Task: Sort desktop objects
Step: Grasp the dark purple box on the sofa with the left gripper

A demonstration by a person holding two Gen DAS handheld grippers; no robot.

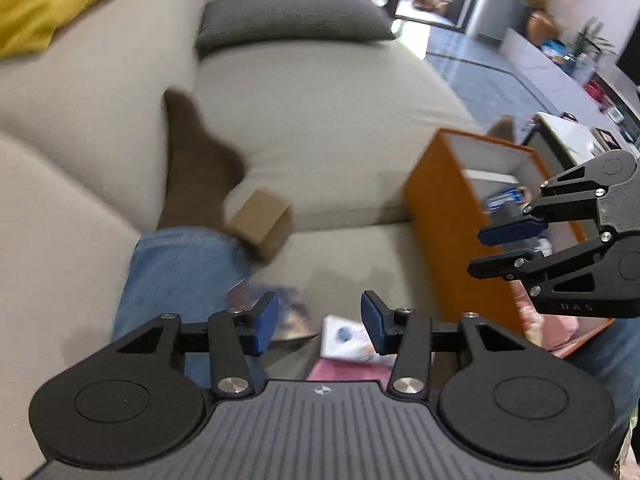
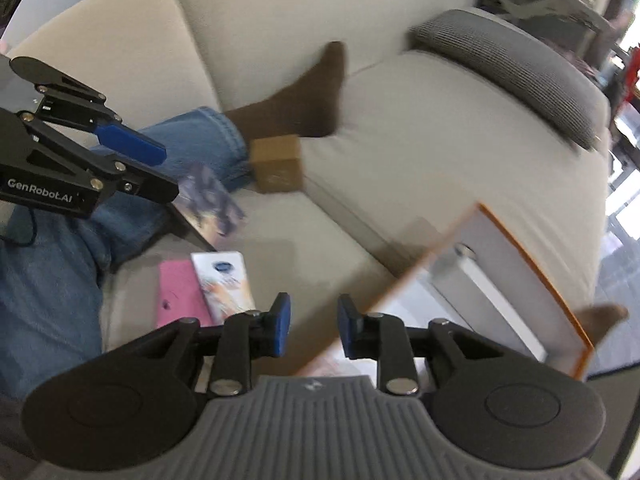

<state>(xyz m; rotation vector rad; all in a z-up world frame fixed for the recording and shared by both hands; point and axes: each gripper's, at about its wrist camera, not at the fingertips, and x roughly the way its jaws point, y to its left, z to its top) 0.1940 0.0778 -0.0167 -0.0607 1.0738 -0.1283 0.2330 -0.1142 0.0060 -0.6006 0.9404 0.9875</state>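
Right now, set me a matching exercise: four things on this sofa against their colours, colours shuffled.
Things:
1. small cardboard box
2. storage box, outer wall
3. cushion
4. flat case beside the white packet

Colours:
A. pink
B. grey
C. brown
D. orange

Pairs: 1-C, 2-D, 3-B, 4-A

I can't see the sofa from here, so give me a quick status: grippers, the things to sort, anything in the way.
Left gripper and right gripper both open, empty. Brown box, pink item, white packet loose on sofa; orange box beside. Person's leg close by.
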